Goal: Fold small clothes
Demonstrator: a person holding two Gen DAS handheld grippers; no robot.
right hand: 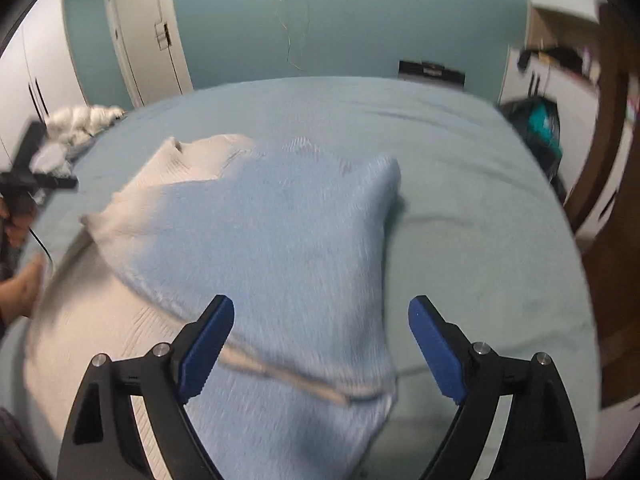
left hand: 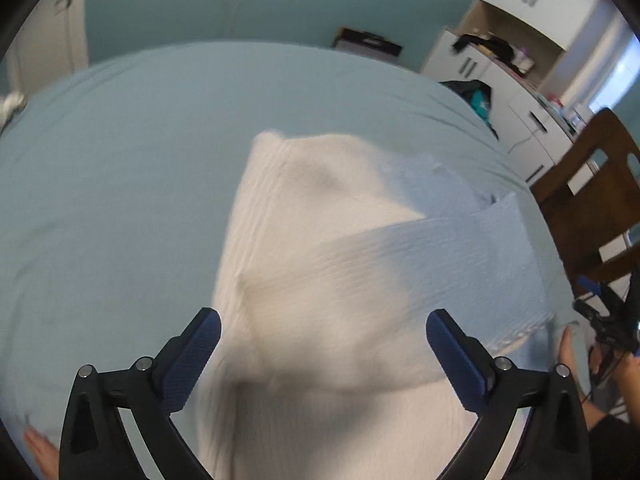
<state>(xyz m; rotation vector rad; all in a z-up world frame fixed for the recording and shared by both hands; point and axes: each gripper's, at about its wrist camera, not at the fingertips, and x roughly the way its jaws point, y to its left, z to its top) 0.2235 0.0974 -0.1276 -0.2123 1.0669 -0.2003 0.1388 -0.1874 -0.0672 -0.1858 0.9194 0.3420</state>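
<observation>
Knitted cloth, a white ribbed garment (left hand: 304, 280), lay spread on the pale blue bedsheet (left hand: 120, 160) directly under both tools, with one part folded across the rest and a raised corner pointing toward the far side of the bed. In the right wrist view much of the garment looked bluish in the light, and a folded edge ran across it close to the camera; the picture was blurred there. The left gripper (left hand: 323, 344) hovered over the near end of the cloth with its blue-padded fingers spread wide, nothing between them. The right gripper (right hand: 321, 332) likewise had its fingers wide apart above the garment's near right part, pinching nothing. Farther off, the sheet stretched flat and lightly creased to the far edge of the bed. A wooden chair (left hand: 592, 200) stood beside the bed on the right, and a dark bag with a teal patch (right hand: 540, 120) sat near the bed's far right corner. Beyond stood white cabinets (left hand: 520, 60), a teal wall, and a white door (right hand: 148, 36).
</observation>
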